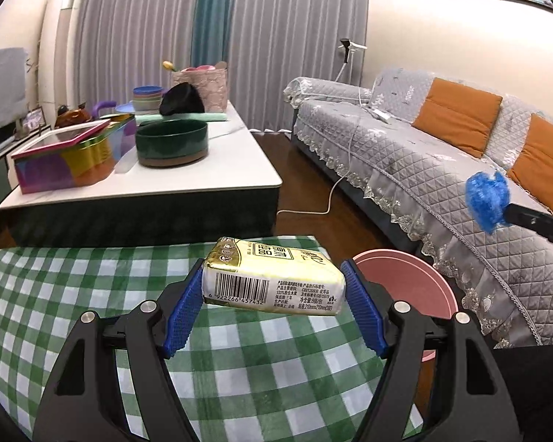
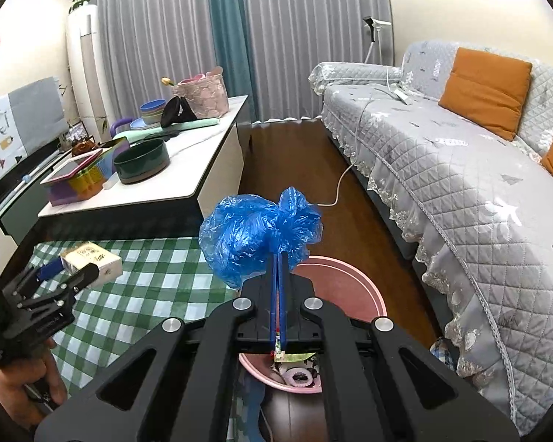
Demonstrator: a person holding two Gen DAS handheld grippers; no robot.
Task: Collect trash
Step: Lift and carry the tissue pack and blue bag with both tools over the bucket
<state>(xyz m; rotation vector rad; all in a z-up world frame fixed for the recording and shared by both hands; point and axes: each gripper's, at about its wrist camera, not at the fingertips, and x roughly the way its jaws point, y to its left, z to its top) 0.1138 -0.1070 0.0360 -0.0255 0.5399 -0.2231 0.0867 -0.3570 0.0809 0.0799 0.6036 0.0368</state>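
Plastic, thin and crinkled, makes up the blue bag (image 2: 258, 232), bunched into a loose ball and pinched between the flat blue pads of the right tongs (image 2: 279, 258), which are closed tight on a fold of it. The bag hangs above the near rim of a round pink basin (image 2: 354, 287), smooth-walled, standing on the dark wood floor beside the sofa (image 2: 461, 169); scraps lie in its bottom, too hidden to name.

The left tongs (image 1: 272, 287) grip a soft rectangular tissue pack (image 1: 276, 276) by its short ends, the ribbed blue pads (image 1: 182, 305) pressed against the wrapper with the jaws set wide around it. The wrapper is glossy gold and white film. Its facing side carries a barcode with the digits 6 922266 457432 beneath, and a block of small Chinese print that includes "100%" and "210mm"; larger boxed characters sit on top, not clearly readable. The pack is held clear above a worktop (image 1: 73, 294) covered in a green-and-white checked cloth.

The sofa wears a grey quilted cover with a lace hem and orange cushions (image 1: 457, 114). A white-topped coffee table (image 1: 188, 180) behind carries a dark green round bowl (image 1: 171, 141) and an iridescent tin (image 1: 66, 158).
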